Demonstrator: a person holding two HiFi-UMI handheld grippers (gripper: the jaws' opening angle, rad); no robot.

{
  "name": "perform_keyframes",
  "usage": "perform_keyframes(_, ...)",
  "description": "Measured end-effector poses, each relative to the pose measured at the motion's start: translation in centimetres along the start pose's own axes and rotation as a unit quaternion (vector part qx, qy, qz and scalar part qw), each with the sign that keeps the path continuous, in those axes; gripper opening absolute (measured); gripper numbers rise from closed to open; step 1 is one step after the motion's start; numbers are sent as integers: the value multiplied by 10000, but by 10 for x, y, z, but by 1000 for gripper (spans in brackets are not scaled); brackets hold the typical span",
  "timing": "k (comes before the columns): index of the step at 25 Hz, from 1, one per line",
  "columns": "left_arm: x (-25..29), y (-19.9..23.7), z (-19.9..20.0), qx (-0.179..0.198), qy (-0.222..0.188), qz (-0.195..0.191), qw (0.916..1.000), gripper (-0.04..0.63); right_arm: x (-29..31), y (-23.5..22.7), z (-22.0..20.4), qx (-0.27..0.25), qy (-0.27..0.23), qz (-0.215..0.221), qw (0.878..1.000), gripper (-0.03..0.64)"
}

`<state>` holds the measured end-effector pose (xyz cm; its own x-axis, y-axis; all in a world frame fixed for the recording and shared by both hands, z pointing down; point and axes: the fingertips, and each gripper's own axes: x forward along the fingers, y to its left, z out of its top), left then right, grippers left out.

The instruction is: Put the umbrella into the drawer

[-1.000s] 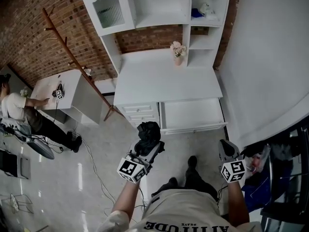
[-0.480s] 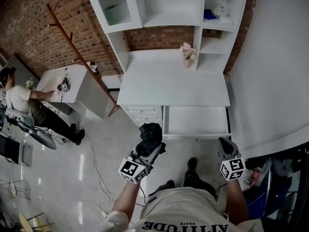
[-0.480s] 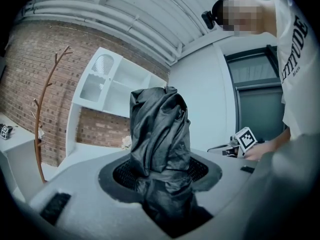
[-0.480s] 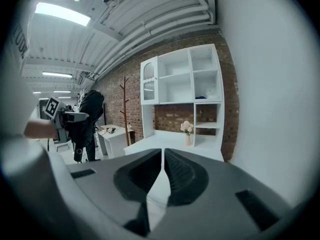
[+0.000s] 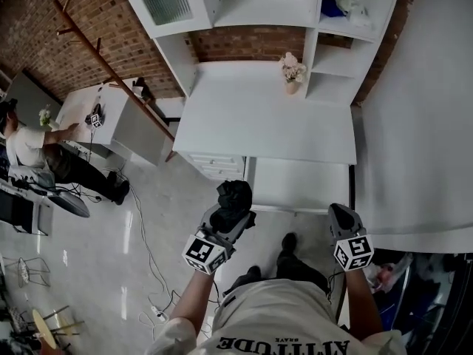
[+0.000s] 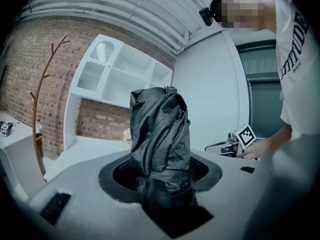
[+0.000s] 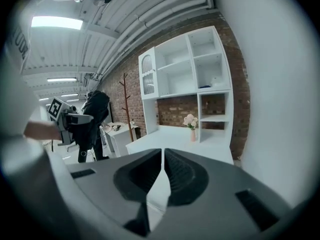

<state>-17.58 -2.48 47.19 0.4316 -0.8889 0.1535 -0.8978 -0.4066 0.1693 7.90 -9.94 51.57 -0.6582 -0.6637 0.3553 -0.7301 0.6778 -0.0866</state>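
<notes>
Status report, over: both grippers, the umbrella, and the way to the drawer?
Left gripper shut on umbrella, folded, black. Right gripper shut, empty. Drawer open ahead; nothing seen in the way.

The umbrella is showing crumpled black cloth with a faint sheen. The left tongs and right tongs are showing matt grey plastic with ribbed pads. The bench and drawer are looking smooth, painted white. The floor is gleaming glossy, and the brick wall is looking rough.
</notes>
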Motion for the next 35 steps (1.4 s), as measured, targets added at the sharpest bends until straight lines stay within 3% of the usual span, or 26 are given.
perform_keyframes(7, 54, -6, -33, -196, 523, 34, 9984, 242, 28, -30, -20, 153, 256, 332, 9990, 36)
perform_keyframes(16, 125, -21, -77, 68, 1249, -243, 9919, 242, 58, -75, -59, 412, 571, 578, 9958, 37)
perform_keyframes(26, 187, -21, -121, 499, 1997, -561, 9770, 242, 78, -106, -93, 823, 779, 705, 9911, 36)
perform_keyframes(35, 224, -16, -161, 601, 2522, -936, 9613, 242, 82, -113, -110, 1062, 951, 563, 9882, 37)
